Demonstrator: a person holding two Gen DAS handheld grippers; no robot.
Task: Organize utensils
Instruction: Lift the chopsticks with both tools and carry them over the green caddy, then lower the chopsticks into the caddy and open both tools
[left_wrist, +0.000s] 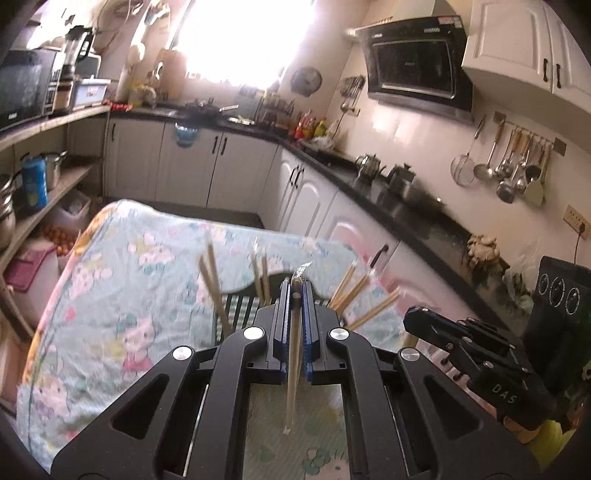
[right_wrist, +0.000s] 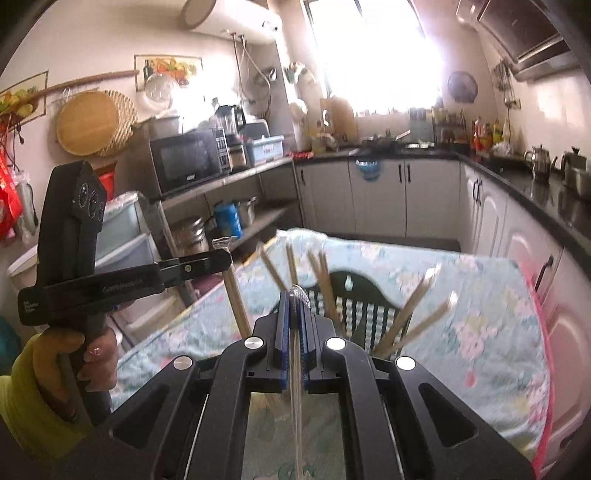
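My left gripper (left_wrist: 295, 286) is shut on a wrapped pair of chopsticks (left_wrist: 293, 354), whose plastic tip sticks out past the fingers. It also shows in the right wrist view (right_wrist: 225, 260), gripping those chopsticks (right_wrist: 236, 299). My right gripper (right_wrist: 294, 295) is shut on another wrapped pair of chopsticks (right_wrist: 295, 373); it shows at the right of the left wrist view (left_wrist: 417, 317). Both hover over a dark utensil holder (left_wrist: 236, 310) (right_wrist: 354, 295) with a checked front, where several wrapped chopsticks (left_wrist: 212, 284) (right_wrist: 413, 310) stand leaning outward.
The holder stands on a table under a floral cloth (left_wrist: 129, 280) (right_wrist: 480, 317). White cabinets under a black counter (left_wrist: 388, 199) run along the right. Shelves with pots and a microwave (right_wrist: 188, 162) stand at the left. Ladles hang on the wall (left_wrist: 513, 166).
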